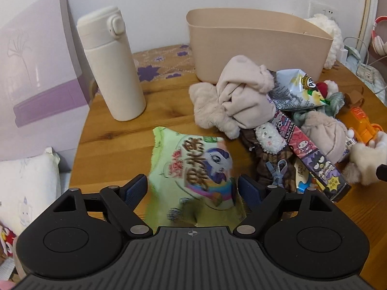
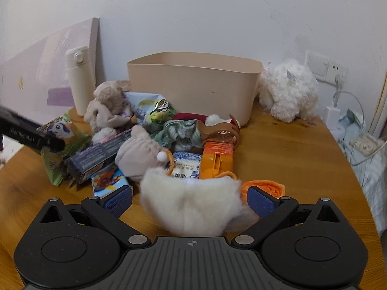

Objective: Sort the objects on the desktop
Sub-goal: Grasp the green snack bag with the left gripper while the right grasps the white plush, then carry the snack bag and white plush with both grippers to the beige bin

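Observation:
A green snack packet (image 1: 193,159) with a cartoon pony lies flat on the round wooden table (image 1: 169,123). My left gripper (image 1: 192,189) is open and straddles the packet's near end, its blue pads close to both edges. In the right wrist view a white fluffy item (image 2: 188,193) lies between the fingers of my right gripper (image 2: 189,201), which is open with a gap on each side. The mixed pile (image 2: 154,145) behind it holds beige plush pieces, a chips bag, a long character box and an orange item. A beige bin (image 2: 193,84) stands at the back.
A cream thermos bottle (image 1: 111,67) stands upright left of the bin (image 1: 241,48). A white plush toy (image 2: 287,91) sits right of the bin. Wall sockets and cables (image 2: 338,96) are at the far right. A purple panel (image 1: 36,60) leans against the wall, and a pillow (image 1: 26,176) lies beyond the table's left edge.

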### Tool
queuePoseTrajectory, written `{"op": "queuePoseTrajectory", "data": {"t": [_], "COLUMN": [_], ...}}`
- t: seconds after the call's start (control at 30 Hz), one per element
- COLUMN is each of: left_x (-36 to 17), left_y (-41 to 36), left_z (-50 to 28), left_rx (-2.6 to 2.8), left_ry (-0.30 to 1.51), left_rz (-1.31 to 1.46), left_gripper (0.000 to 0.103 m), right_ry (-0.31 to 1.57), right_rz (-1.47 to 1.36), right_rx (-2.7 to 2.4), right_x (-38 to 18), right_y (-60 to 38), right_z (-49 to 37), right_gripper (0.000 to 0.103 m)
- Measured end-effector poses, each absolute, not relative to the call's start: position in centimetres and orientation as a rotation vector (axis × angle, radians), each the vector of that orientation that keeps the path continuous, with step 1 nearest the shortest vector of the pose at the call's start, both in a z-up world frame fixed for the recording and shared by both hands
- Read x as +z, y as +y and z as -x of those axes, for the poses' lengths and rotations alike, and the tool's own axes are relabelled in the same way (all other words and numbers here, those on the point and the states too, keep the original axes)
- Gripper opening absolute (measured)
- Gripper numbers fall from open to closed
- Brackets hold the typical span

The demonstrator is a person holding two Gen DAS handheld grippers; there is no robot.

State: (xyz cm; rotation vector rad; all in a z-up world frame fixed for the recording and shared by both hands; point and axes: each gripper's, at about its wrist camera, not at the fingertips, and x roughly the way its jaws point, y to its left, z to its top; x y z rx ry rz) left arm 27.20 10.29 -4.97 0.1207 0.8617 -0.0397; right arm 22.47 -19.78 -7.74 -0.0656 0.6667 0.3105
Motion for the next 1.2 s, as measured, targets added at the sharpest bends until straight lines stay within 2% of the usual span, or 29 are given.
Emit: {"op": "queuePoseTrajectory", "data": {"t": [0.07,0.13,0.2,0.23,0.27,0.6,1.2], "left_x": [-5.1,-5.0,-5.0,-5.0,-4.9,-3.7,2.4], "left_y": [10.5,10.7,11.0,11.1,11.2,10.8,9.5], "left_z": [-27.3,-27.3,-27.3,-27.2,-27.2,-25.5,-24.7], "left_rx": [-0.047,-0.044,-0.052,-0.059,-0.062,-0.096,-0.115], "left_ry": [0.864,0.862,0.865,0.864,0.864,0.829,0.666], "left_rz": [-0.102,-0.082,-0.058,-0.047,-0.042,-0.051,-0.085], "left_gripper": [0.068,0.065,0.055,0.055,0.054,0.053,0.053], "right_ry": [0.683,0.696,0.705,0.710,0.714,0.667,0.513], "right_rz": [0.046,0.026,0.006,-0.008,-0.023,-0.011,0.046], "right_rx": [0.317,0.327,0.334,0.340,0.340,0.348,0.301], "right_x": [-8.1,-8.4,-8.4,-8.5,-8.4,-6.8,-0.8], "right_y": [-19.9,-20.1,-20.4,-20.5,-20.7,-20.3,-21.4], "right_z": [-22.8,-22.8,-22.8,-22.8,-22.8,-21.0,-21.0], "right_gripper": [0.075,0.054,0.038,0.019,0.012,0.010,0.010]}}
